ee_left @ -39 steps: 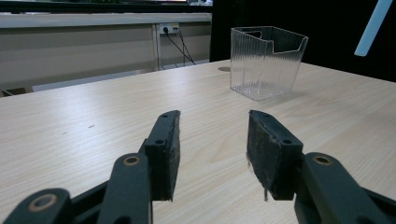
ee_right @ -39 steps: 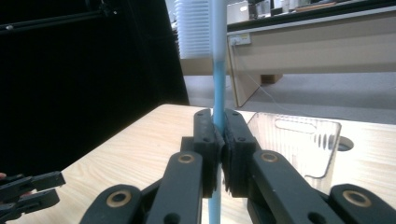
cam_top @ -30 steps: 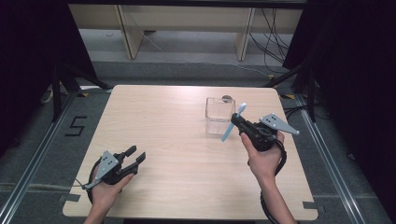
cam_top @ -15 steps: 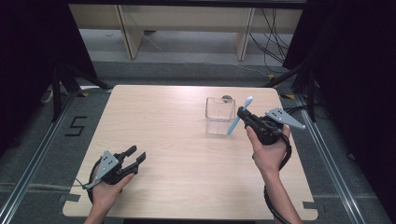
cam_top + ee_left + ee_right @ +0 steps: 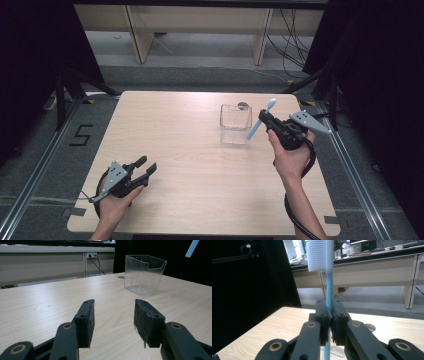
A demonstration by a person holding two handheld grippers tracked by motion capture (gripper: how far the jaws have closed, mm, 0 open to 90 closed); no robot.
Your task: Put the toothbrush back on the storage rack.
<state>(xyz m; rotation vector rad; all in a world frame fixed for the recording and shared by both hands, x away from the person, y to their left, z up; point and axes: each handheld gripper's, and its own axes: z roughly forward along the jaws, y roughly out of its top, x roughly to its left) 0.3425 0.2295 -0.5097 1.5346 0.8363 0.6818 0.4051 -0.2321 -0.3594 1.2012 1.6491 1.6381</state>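
Right hand-held gripper (image 5: 266, 121) clamping toothbrush (image 5: 260, 120), pale wooden table (image 5: 190, 150), dark room

A toothbrush (image 5: 261, 120) is held just right of a container (image 5: 235, 123) standing toward the table's (image 5: 190, 150) far right.

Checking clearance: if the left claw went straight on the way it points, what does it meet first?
Bare table first. The left claw, open, aims just left of the clear ribbed container; depth is unclear, so it might clip it.
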